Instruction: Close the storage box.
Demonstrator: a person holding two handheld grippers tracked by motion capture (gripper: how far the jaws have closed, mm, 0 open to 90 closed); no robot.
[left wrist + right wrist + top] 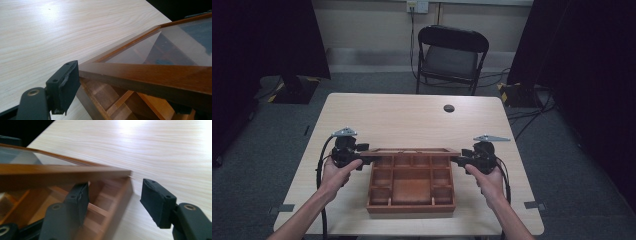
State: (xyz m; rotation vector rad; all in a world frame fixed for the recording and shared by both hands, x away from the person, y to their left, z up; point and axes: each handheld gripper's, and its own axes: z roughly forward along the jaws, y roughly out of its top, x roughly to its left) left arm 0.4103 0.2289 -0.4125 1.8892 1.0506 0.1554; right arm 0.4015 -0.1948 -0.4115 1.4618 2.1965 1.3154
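No text, label, brand, number or sign can be read in any of the three views; every surface in view is unmarked or too blurred to tell.

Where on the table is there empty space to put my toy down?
The far half of the table is bare, between the wooden box and the small dark hole. It's crowded beside the box, where the left gripper and right gripper are.

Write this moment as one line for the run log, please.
scene: wooden compartment box on table | glass lid raised | left gripper: open at lid's left corner | right gripper: open astride right box wall
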